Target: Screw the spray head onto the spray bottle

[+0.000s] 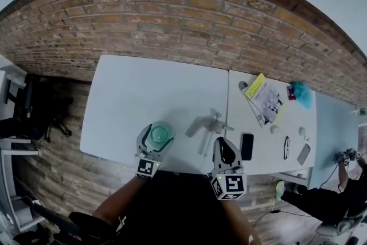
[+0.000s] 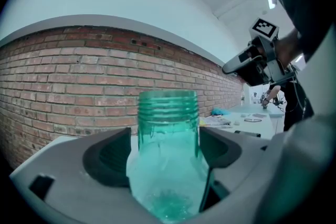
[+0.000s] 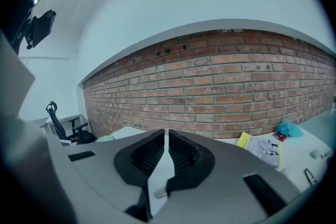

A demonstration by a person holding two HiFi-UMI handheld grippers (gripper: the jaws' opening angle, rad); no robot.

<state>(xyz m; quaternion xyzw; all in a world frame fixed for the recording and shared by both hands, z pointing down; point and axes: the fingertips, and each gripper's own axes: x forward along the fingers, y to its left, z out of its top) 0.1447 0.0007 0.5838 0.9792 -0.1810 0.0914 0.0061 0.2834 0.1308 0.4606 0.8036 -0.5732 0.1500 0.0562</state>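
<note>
Brick wall (image 1: 172, 8) at the back, white table (image 1: 143, 89) in front. Teal spray bottle (image 2: 168, 155) is gripped upright by the left gripper (image 1: 156, 137), threaded neck bare. Spray head (image 1: 213, 126) is seen lying right of the bottle. Right gripper (image 1: 224, 145) is pinched shut on nothing, also right of the bottle.
</note>
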